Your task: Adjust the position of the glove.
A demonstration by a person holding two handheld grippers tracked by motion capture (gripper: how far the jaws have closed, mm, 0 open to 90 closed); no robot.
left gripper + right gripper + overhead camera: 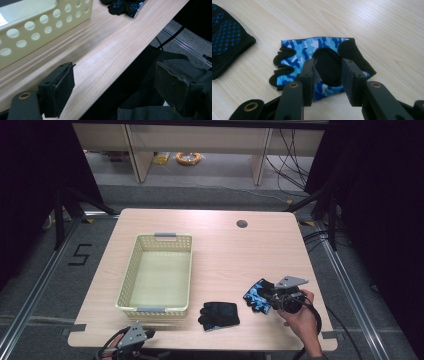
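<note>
Each hand carries a black two-jaw tool. The right gripper point(270, 296) has a grey three-cornered plate on top of its dark round body, and a black cable loops back from behind the body past the right hand point(299, 316), whose wrist is bare of any sleeve. In the right gripper view its jaws are flat black arms, each with a brass-ringed hole near the base and a thick block ahead of it faced with dark, slightly frayed padding on the inner side, small screw heads on the outer faces. The left gripper point(148, 333) bears the same grey plate, with black cable curling beside it; its pads point(62, 92) look worn and fuzzy at the edges.
</note>
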